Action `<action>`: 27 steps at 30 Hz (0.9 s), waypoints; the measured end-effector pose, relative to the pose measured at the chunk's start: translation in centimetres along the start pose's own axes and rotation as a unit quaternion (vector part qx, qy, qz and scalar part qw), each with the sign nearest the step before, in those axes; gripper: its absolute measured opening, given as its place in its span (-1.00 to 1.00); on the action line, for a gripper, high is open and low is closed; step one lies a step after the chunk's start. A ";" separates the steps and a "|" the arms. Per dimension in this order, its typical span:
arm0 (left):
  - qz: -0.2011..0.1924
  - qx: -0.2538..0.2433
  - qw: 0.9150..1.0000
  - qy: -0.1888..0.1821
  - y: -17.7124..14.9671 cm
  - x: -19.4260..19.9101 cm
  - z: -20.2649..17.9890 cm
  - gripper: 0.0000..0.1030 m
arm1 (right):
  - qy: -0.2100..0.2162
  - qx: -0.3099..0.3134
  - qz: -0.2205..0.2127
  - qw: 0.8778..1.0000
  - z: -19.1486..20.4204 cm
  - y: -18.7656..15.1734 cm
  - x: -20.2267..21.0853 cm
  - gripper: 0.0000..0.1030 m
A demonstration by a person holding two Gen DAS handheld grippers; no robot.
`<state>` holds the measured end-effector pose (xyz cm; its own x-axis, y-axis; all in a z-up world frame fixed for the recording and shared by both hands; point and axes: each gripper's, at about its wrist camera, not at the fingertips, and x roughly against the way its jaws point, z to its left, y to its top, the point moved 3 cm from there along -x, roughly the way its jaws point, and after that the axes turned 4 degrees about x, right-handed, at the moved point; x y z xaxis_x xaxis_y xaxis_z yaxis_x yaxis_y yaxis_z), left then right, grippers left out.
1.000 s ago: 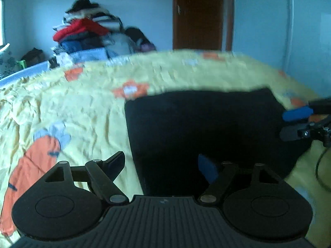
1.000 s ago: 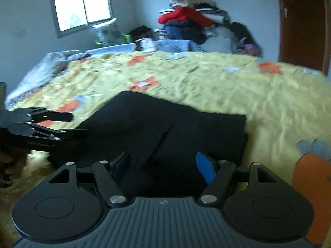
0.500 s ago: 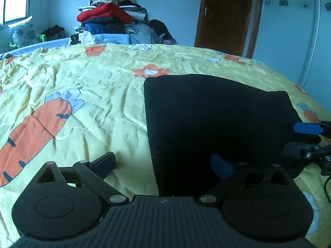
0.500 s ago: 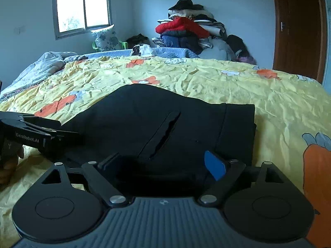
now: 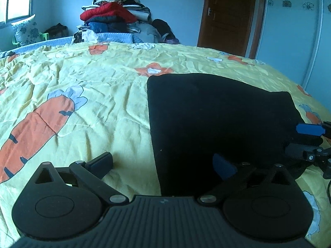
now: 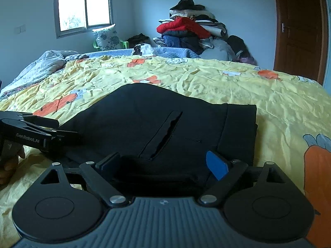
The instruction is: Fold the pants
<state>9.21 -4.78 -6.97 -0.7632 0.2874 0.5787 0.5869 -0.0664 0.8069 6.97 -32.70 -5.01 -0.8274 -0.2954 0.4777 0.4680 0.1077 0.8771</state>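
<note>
Right now: the black pants [image 6: 165, 124] lie flat on the yellow carrot bedspread [image 5: 82, 95], folded into a short, wide block.
Where the pants are: near the front edge of the bed, right in front of both tools.
Pants look: a pocket slit [image 6: 163, 136] shows on top, and the waistband end [image 6: 242, 132] is on the right in the right wrist view.
Left tool [image 5: 163, 165]: its fingers are spread wide. One finger sits over the bedspread and the blue one over the pants. It holds nothing.
Right tool [image 6: 165, 163]: its fingers are spread wide too, with the near edge of the pants between them. It is not pinching the cloth.
Done so far: the pants already look folded at least once, since they are short and thick at the edges.
Left to do: maybe one more fold to make them smaller, or just a pat to smooth them. I cannot tell which from here.
Other things: a big clothes pile [image 6: 190, 31] sits well apart at the far side of the bed, by the wall.
</note>
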 end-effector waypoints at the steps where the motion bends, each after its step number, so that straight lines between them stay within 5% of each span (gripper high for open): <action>1: 0.000 0.001 1.000 0.000 0.0 0.0 0.0 1.00 | 0.000 0.001 0.000 1.000 0.0 0.0 0.0 0.79; 27: 0.002 0.006 1.000 -0.008 0.1 0.2 0.1 1.00 | -0.008 -0.018 -0.020 1.000 -0.2 0.0 1.1 0.87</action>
<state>9.12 -4.61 -6.80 -0.7565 0.3023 0.5800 0.5930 -0.0569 0.8032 6.13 -33.19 -4.49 -0.8508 -0.2831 0.4427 0.4444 0.0620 0.8937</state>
